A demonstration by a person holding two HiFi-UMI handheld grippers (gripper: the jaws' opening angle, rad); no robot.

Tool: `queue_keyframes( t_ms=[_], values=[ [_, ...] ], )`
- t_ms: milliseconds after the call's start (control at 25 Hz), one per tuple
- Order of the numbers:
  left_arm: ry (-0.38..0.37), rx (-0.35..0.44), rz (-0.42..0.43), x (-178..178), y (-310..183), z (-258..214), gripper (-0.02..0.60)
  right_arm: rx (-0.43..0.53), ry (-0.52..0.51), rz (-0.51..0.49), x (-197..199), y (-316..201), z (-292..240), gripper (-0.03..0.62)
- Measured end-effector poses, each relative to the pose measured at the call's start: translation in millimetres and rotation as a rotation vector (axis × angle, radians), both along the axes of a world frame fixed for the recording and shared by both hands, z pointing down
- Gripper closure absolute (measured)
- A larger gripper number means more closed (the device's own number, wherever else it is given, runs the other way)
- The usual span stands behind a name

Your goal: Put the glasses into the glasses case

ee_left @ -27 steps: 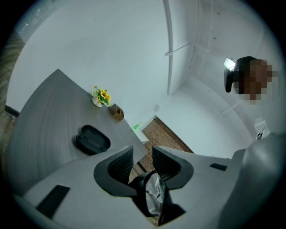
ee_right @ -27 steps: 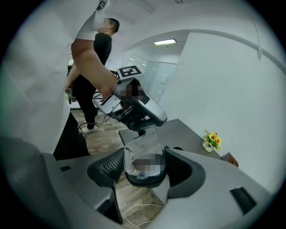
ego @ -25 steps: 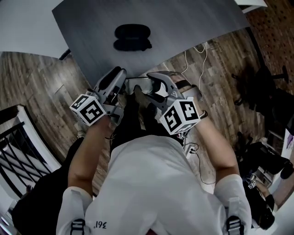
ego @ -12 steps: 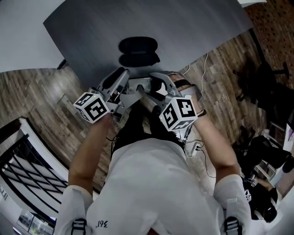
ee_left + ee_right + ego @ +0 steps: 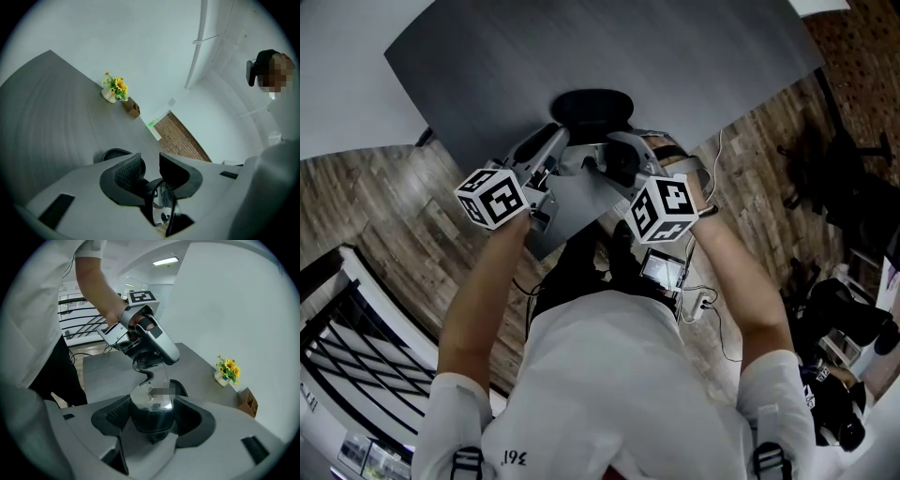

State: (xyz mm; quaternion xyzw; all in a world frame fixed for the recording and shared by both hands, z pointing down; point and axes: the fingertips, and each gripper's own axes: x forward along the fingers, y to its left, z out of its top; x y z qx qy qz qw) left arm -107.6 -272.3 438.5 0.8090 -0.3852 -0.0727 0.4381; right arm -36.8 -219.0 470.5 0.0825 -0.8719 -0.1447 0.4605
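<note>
The black glasses case (image 5: 591,103) lies on the dark grey table (image 5: 694,56), its near side hidden behind my grippers. The glasses (image 5: 587,157) hang between both grippers just above the table, close to the case. My left gripper (image 5: 565,142) is shut on one end of the frame; in the left gripper view a lens (image 5: 161,211) shows edge-on between the jaws. My right gripper (image 5: 615,152) is shut across the other dark lens (image 5: 152,411), with jaws standing wide. The case (image 5: 182,387) shows just beyond that lens.
A small pot of yellow flowers (image 5: 114,90) and a little brown box (image 5: 132,107) stand at the table's far edge by the white wall. Cables (image 5: 703,300) lie on the wooden floor, and a black railing (image 5: 347,347) is at the left.
Both grippers have carried the glasses forward and down from over the floor to above the table, right up to the case, which they now partly cover.
</note>
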Motion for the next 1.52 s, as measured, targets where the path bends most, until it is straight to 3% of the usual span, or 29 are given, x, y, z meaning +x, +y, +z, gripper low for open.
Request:
queue_keyframes(
  t_ms=[440, 680, 1040, 1520],
  values=[
    [-0.025, -0.054, -0.037, -22.0, -44.6, 32.0, 0.449, 0.025, 0.065, 0.034, -8.4, -49.0, 28.2, 0.306],
    [-0.014, -0.048, -0.030, -20.7, -48.8, 34.0, 0.449, 0.055, 0.053, 0.002, -25.6, -59.8, 33.1, 0.307],
    [-0.020, -0.069, -0.067, -36.9, -42.2, 41.2, 0.449, 0.087, 0.078, 0.006, -9.4, -78.5, 49.6, 0.306],
    [-0.021, -0.147, 0.016, -22.9, -30.9, 61.2, 0.449, 0.083, 0.033, 0.032, -5.9, -81.5, 53.3, 0.306]
  ],
)
